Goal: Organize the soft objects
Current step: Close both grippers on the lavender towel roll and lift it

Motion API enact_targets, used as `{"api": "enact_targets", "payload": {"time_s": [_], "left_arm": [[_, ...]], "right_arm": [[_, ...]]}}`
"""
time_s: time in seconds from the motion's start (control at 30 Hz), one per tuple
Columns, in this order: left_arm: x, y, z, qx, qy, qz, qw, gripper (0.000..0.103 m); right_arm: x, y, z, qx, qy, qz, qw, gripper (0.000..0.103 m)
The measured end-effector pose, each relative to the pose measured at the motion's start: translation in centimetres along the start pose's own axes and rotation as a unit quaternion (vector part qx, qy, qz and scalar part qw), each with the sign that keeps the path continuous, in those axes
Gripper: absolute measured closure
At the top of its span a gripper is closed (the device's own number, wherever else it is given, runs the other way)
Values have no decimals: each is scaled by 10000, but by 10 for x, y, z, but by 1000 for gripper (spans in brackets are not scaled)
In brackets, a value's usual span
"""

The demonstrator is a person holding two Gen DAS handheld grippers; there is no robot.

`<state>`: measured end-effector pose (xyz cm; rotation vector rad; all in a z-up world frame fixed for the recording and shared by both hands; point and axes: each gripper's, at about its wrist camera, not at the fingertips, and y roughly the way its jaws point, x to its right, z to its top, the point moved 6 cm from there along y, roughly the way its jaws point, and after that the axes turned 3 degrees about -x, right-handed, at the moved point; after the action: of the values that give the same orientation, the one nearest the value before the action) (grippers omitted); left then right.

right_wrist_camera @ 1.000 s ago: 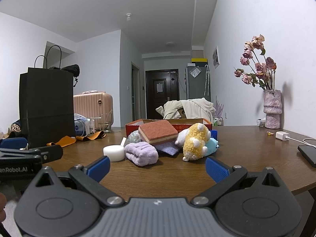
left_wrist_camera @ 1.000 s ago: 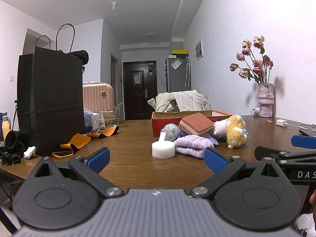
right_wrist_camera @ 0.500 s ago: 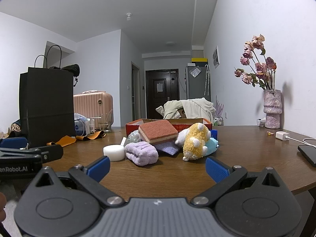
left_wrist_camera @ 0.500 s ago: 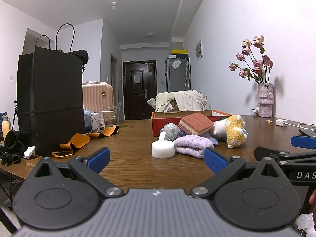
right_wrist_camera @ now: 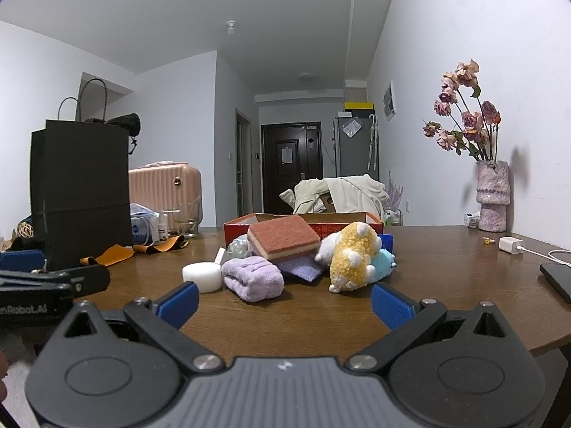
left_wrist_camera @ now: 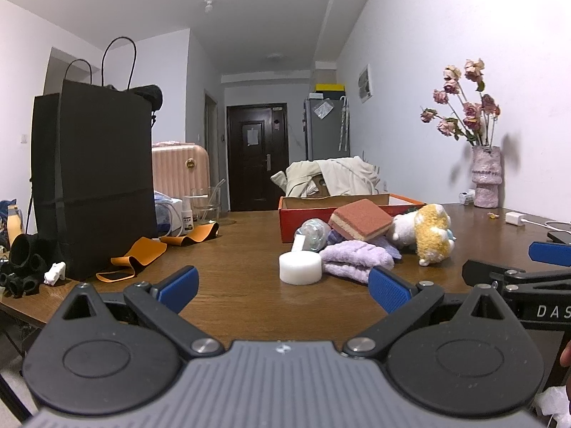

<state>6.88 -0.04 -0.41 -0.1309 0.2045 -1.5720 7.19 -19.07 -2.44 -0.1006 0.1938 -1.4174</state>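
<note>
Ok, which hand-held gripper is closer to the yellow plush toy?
Right. The right hand-held gripper faces the yellow plush toy almost head-on; the left hand-held gripper sits further left, with the toy off to its right.

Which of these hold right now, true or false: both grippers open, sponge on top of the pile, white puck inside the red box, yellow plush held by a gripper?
1. Both the left gripper and the right gripper are open. True.
2. The sponge sits on top of the pile. True.
3. The white puck lies inside the red box. False: it stands on the table, beside the purple towel.
4. A gripper holds the yellow plush. False: it lies in the pile, untouched.
</note>
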Motion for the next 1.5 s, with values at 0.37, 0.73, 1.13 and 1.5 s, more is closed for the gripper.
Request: {"api": "enact_targets", "payload": {"time_s": [0.37,0.73,1.13,1.5], "left_arm": [[-8,72,8,-636,7,-77,9979,0],[-13,163,24,-1227,-22,-308,9920,0],[-26,197,25,-1708,-175,-216,9849,1],[33,174,29,-2015,-642,-2109,9544,19]], "right_arm": [[3,69,17,-442,-69,53,9990,0],[6,155,26,-1386,325,607,9879,2],[-9,212,11,-2315,3,1305,9641,64],[77,142,24,-2347,293,1324,9626,27]]}}
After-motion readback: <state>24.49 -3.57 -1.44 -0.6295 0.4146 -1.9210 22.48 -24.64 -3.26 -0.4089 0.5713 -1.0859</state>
